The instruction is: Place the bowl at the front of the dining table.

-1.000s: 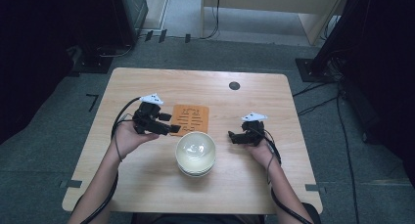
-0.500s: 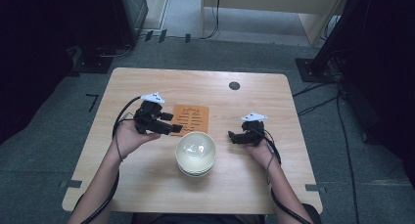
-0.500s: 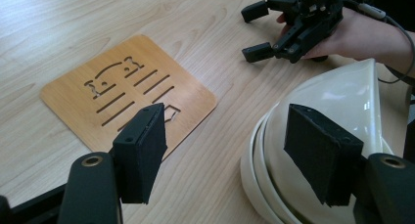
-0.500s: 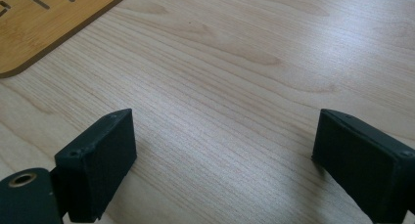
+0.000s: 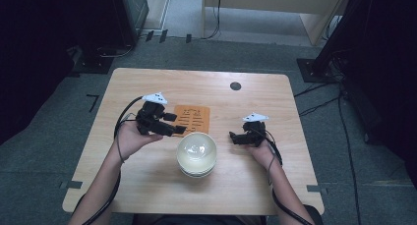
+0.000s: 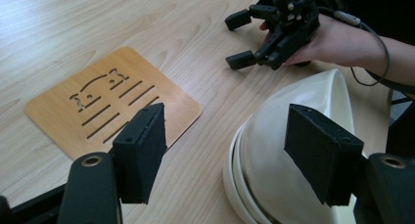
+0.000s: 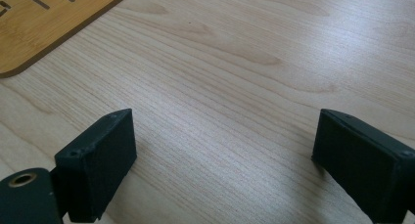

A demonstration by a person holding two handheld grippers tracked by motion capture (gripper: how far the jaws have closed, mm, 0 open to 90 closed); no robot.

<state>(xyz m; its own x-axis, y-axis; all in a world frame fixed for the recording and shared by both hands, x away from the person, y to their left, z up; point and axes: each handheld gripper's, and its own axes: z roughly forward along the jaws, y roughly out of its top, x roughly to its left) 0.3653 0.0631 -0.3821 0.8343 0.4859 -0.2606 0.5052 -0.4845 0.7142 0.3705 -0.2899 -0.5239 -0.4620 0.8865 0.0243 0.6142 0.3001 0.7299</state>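
I am watching the left gripper (image 5: 178, 130) hanging just off the left rim of the stacked white bowls (image 5: 196, 154), its jaws standing wide with nothing between them. In the left gripper view the bowls (image 6: 293, 150) are sitting ahead and toward the right-hand pad (image 6: 320, 158), with the slotted wooden trivet (image 6: 110, 99) lying behind the other pad on the table (image 5: 147, 185). The stack is resting at the middle of the table near the front edge, just below the trivet (image 5: 193, 119). Farther right, my right gripper (image 5: 235, 137) is waiting with its jaws wide apart over bare wood, a little clear of the bowls. I am judging the left gripper the nearer one; the rim lies to its right.
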